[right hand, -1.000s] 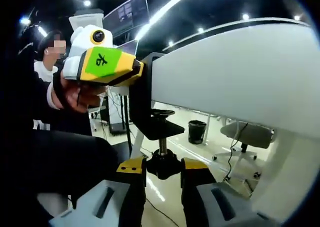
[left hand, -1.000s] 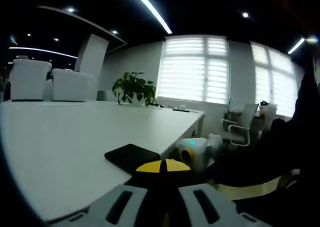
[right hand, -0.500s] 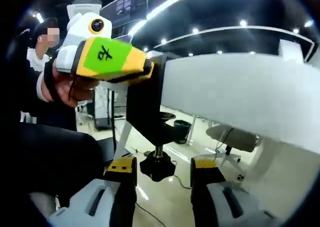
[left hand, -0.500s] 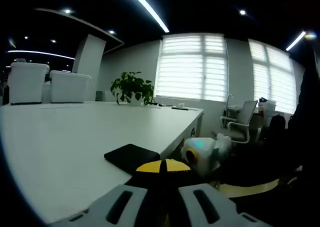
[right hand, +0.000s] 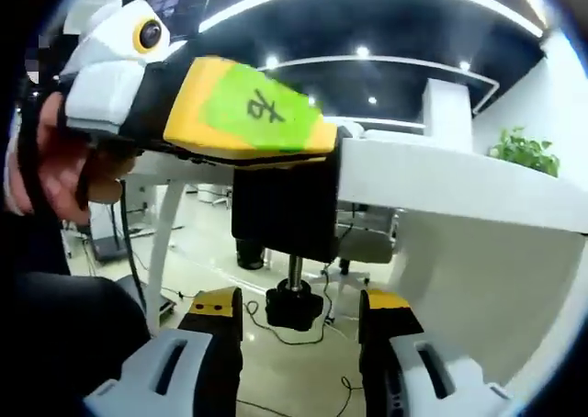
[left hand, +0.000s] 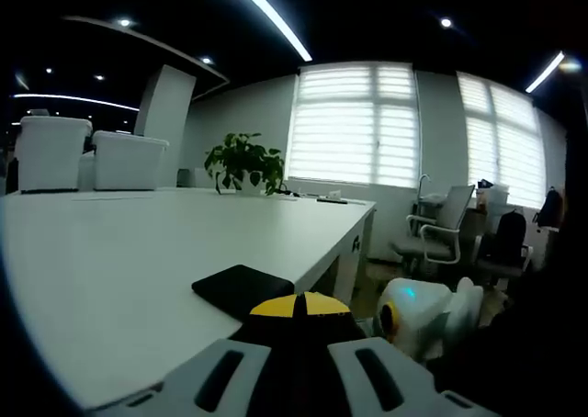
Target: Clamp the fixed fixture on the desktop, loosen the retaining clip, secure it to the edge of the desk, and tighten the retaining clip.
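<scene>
While the left tongs (right hand: pixel 326 146) stay clamped on the black metal clamp fixture (right hand: pixel 285 206), steadying it over the white counter's (right hand: pixel 441 174) edge, the right tongs (right hand: pixel 299 311) stand apart around its black screw knob (right hand: pixel 294 307), apparently for tightening. From the left gripper view, the fixture's flat top plate (left hand: pixel 241 287) lies on the counter.

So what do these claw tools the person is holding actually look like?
Each claw has two pale grey fingers with dark oval slots and yellow-capped tips. Seen in the right gripper view, the left claw has a black and yellow body with a green label bearing a black character, and a white housing at the back. The person wears dark sleeves.
</scene>
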`<state>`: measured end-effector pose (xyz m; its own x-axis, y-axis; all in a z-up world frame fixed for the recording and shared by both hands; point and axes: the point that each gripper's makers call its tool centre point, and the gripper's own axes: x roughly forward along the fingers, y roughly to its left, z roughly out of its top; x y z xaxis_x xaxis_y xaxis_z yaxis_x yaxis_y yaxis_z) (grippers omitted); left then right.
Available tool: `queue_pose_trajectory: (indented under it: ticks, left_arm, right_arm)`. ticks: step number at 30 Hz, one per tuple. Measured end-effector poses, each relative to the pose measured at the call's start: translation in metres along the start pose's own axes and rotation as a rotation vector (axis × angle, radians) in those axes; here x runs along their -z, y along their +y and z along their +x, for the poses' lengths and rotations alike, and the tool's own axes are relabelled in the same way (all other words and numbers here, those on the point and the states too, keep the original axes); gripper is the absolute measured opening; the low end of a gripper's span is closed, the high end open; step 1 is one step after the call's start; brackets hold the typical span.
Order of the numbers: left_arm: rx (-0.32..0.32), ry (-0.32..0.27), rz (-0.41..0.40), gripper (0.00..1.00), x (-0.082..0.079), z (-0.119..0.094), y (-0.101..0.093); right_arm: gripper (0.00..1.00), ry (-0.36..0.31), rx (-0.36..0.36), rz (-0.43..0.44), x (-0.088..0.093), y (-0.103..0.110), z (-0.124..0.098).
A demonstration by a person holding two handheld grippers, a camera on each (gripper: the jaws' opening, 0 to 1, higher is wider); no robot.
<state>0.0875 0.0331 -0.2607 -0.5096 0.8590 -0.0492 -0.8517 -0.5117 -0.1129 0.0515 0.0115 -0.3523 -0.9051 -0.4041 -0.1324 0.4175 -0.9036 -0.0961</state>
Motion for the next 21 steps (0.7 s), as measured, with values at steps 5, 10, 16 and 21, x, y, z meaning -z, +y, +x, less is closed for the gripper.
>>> queue_pose_trajectory:
  ticks: [5, 10, 16, 21]
  left_arm:
    - [-0.002, 0.002, -0.001, 0.01, 0.0, 0.0, 0.0]
    - [-0.004, -0.001, -0.001, 0.01, 0.0, 0.001, 0.002]
    - [-0.006, 0.0, -0.005, 0.01, 0.001, 0.002, 0.003]
    - [-0.006, 0.0, -0.006, 0.01, 0.001, 0.002, 0.004]
  right_arm:
    - [0.33, 0.006, 0.048, -0.03, -0.001, 0.001, 0.007]
    - [0.24, 0.005, 0.091, -0.001, 0.002, -0.006, 0.014]
    - [0.24, -0.007, 0.094, -0.003, 0.002, -0.003, 0.006]
    - [0.24, -0.028, 0.096, -0.016, -0.002, 0.0, 0.002]
